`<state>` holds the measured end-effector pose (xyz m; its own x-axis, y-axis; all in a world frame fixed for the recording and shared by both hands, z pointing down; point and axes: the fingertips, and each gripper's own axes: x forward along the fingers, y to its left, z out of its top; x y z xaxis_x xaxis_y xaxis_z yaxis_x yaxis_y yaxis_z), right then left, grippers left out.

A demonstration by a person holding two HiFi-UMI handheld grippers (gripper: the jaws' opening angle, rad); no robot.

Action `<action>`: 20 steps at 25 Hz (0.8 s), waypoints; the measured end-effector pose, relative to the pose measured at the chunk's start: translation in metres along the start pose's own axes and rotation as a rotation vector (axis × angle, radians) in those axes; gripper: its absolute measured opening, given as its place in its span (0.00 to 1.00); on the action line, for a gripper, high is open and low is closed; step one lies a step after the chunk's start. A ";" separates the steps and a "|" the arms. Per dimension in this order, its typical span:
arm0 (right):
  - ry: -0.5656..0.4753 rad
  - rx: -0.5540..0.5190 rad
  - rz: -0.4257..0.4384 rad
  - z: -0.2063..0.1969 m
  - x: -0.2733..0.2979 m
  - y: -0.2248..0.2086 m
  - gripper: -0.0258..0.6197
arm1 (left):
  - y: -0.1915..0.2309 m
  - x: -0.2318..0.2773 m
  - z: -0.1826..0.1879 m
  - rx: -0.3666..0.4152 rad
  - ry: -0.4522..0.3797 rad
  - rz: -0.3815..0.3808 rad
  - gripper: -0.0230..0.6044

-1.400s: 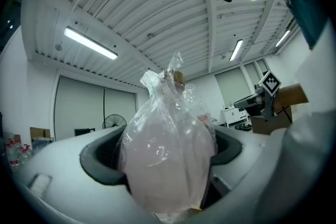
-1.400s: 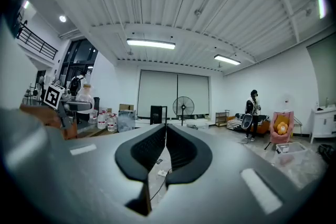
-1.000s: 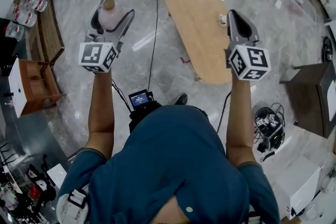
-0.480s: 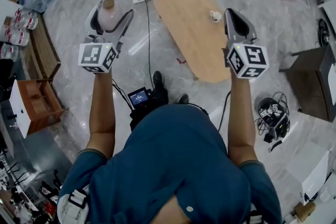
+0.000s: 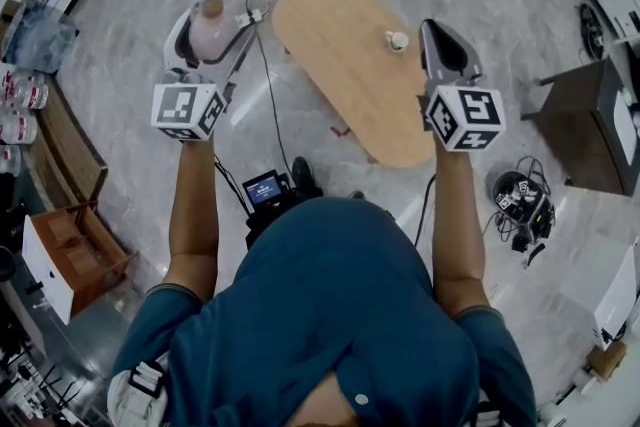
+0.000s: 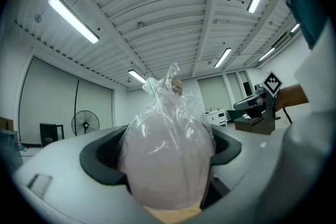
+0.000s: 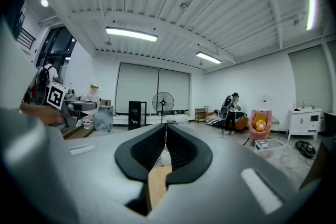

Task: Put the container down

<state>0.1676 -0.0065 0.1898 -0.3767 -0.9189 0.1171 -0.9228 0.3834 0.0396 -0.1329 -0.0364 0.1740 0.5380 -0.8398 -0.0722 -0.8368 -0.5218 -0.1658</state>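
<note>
Standing on a pale stone floor, a person in the head view holds out both arms. The left gripper (image 5: pixel 212 25) is clamped on the container (image 5: pixel 208 35), a pinkish, round-bodied bottle with a tan cap, held in the air above the floor to the left of the oval wooden counter (image 5: pixel 350 65). The right gripper (image 5: pixel 437 33) has its jaws together over the counter's right edge. A small white cup (image 5: pixel 397 40) stands on the counter, just left of that gripper.

In the left gripper view, the container (image 6: pixel 167 149) fills the space between the jaws, and both dark pads press its sides. Crinkled clear plastic is bunched over its top. A standing fan (image 6: pixel 85 123) shows far behind.

In the right gripper view, the right gripper (image 7: pixel 166 136) has its ribbed pads meeting at the tips with nothing between them. A fan (image 7: pixel 163 101) and a distant person (image 7: pixel 231 107) stand in the background.
</note>
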 end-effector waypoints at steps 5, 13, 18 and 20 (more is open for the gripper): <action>0.004 0.000 -0.060 0.005 0.022 0.009 0.06 | 0.029 0.021 -0.010 -0.013 -0.014 -0.057 0.71; 0.023 0.011 -0.101 0.005 0.055 0.018 0.06 | 0.057 0.052 -0.028 -0.038 -0.016 -0.111 0.71; 0.034 0.012 -0.102 0.002 0.068 0.013 0.06 | 0.058 0.067 -0.036 -0.048 -0.001 -0.128 0.71; 0.036 0.015 -0.100 -0.001 0.073 0.007 0.06 | 0.056 0.073 -0.039 -0.049 0.008 -0.130 0.71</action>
<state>0.1340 -0.0707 0.1994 -0.2798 -0.9485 0.1486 -0.9568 0.2881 0.0376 -0.1448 -0.1326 0.1982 0.6418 -0.7655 -0.0454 -0.7639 -0.6331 -0.1251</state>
